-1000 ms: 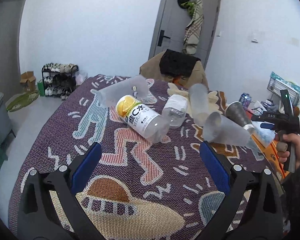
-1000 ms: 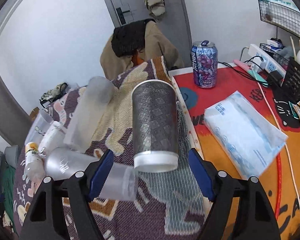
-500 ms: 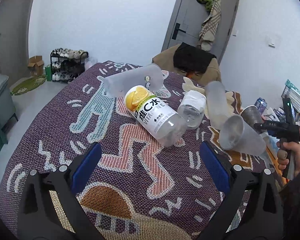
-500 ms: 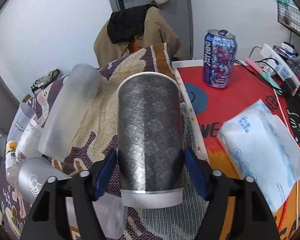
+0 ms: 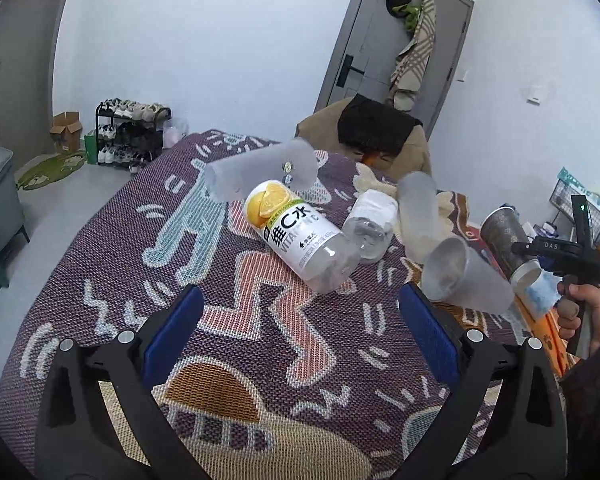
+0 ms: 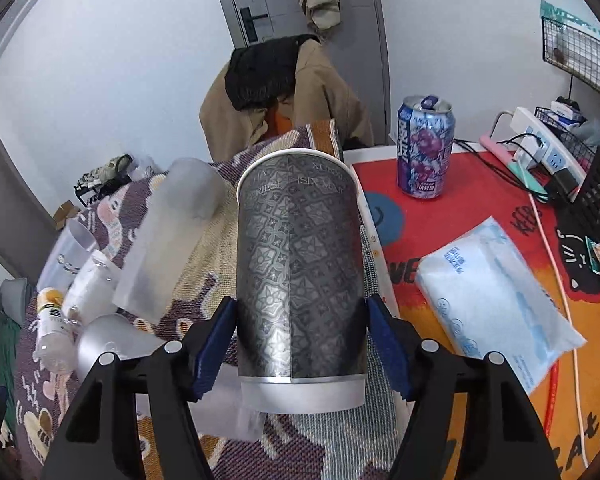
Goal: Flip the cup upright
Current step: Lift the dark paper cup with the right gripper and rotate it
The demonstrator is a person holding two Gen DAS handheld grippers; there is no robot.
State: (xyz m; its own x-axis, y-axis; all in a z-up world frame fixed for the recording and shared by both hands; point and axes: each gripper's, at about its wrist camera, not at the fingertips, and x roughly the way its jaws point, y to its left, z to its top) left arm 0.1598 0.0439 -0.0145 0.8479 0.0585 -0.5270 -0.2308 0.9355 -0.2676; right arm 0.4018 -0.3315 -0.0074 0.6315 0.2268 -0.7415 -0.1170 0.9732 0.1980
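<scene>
While one cup (image 6: 300, 280) sits gripped, three lie.

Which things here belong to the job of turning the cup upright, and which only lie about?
Belonging to the job:
- grey patterned cup, lying on its side
- right hand-held gripper, closed on the cup

Only lying about:
- left hand-held gripper, open and idle
- lemon drink bottle
- frosted cups
- drink can
- tissue pack
</scene>
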